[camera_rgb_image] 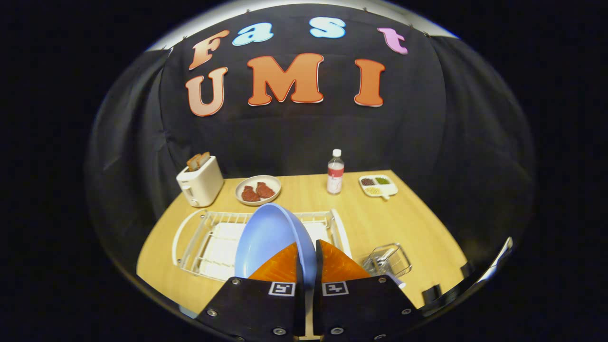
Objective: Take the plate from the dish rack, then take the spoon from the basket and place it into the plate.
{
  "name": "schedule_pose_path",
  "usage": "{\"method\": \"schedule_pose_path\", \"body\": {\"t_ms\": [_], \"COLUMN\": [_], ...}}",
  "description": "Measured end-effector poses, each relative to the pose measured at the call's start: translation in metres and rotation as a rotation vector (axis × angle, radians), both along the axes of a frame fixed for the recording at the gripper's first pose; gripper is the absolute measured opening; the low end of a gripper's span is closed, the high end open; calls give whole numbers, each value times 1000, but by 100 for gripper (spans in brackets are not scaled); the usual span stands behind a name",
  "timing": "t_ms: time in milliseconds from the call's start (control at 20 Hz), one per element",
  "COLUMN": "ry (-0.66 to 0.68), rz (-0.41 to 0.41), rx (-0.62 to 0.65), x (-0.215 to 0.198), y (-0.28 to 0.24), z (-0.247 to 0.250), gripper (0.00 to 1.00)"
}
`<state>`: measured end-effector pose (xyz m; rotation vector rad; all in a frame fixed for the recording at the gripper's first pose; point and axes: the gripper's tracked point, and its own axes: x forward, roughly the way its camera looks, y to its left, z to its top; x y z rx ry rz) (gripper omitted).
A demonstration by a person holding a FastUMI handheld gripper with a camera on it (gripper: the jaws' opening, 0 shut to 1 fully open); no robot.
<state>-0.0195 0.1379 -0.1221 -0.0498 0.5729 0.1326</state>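
A light blue plate (268, 240) stands on edge between my fingers, its rim pinched by my gripper (308, 254), which is shut on it. The plate is held up over the white wire dish rack (202, 237), hiding the rack's middle. Just right of my fingers sits a small clear wire basket (387, 260) on the wooden table (408, 223); something metallic lies inside it, and I cannot make out the spoon clearly.
Beyond the rack stand a white toaster (199, 183) with bread slices, a plate of red meat pieces (258, 190), a water bottle (335, 173) and a small divided tray (378, 185) of food. A dark object (430, 294) lies at the table's near right edge.
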Motion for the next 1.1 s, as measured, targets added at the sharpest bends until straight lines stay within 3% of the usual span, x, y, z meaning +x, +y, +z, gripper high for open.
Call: {"method": "schedule_pose_path", "body": {"t_ms": [350,600,1100], "ry": [147,271,421], "rz": [-52,-114,-149], "rx": [281,353,509], "x": [-75,-108,-104], "y": [-13,-36,-29], "z": [-41,-104,-184], "gripper": [6,6,6]}}
